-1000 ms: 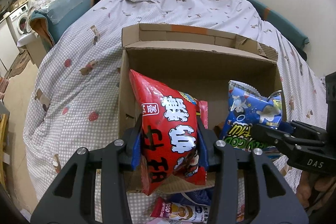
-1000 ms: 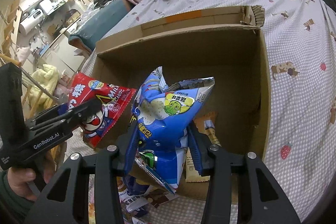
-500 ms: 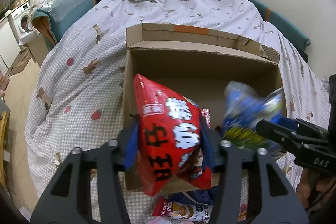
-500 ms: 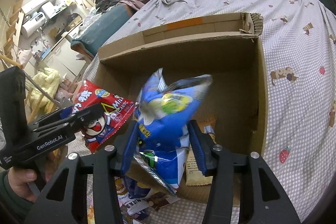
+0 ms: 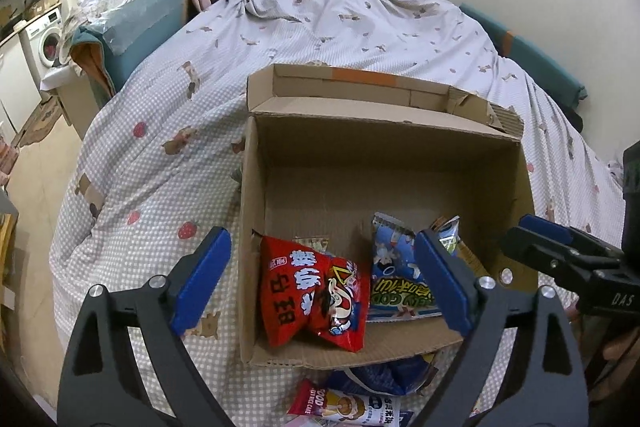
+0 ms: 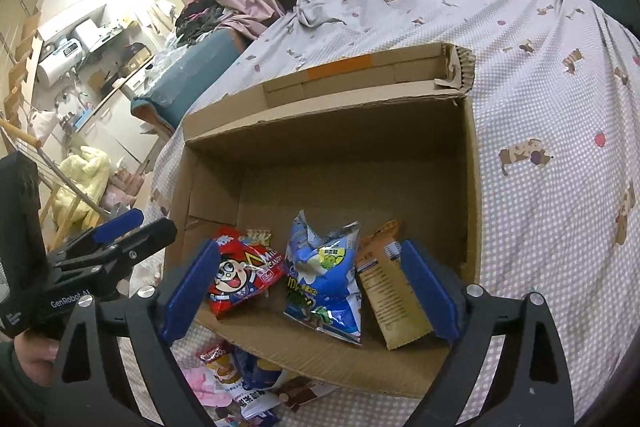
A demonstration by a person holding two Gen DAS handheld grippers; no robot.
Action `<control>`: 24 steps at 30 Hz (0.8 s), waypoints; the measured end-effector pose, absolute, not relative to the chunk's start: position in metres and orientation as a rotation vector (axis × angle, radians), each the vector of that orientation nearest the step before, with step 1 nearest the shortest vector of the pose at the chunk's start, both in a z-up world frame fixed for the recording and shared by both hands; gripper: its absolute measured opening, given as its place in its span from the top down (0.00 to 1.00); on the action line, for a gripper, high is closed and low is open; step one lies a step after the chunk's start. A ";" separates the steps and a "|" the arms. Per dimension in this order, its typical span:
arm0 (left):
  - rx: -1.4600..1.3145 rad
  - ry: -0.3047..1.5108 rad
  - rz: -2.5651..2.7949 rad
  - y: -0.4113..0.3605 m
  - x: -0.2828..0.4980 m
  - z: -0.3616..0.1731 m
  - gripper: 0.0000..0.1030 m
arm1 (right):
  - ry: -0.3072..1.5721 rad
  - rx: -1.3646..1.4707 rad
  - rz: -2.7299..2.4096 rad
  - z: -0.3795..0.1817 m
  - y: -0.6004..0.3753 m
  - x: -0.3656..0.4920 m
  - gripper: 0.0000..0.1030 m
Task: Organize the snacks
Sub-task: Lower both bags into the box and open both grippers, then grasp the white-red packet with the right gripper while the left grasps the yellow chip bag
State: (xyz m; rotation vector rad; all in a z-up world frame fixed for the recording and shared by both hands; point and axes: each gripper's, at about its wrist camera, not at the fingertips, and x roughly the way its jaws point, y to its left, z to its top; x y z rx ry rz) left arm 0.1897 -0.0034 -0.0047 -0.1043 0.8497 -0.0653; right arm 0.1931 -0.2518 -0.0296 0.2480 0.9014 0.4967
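On bed, box [image 5: 400,155]: red bag [image 5: 316,291] btwn open L gripper [image 5: 320,279] pads

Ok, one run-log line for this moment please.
left tool: open, empty | right tool: open, empty | red bag, blue bag: in cardboard box | more snacks outside

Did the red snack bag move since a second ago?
Yes. The red snack bag dropped out of the left gripper, now open, and lies on the floor of the cardboard box, near its front-left corner.
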 end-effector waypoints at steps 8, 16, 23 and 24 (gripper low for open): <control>-0.096 0.764 0.009 0.011 0.164 0.015 0.10 | 0.902 0.273 0.512 -0.018 -0.261 0.188 0.06; -0.116 0.779 -0.030 0.015 0.142 0.027 0.00 | 0.919 0.304 0.478 -0.011 -0.275 0.176 0.02; -0.110 0.854 0.004 0.025 0.119 0.024 0.00 | 0.901 0.240 0.488 0.004 -0.270 0.144 0.02; -0.109 0.863 0.008 0.026 0.115 0.023 0.00 | 0.908 0.235 0.486 0.004 -0.270 0.138 0.02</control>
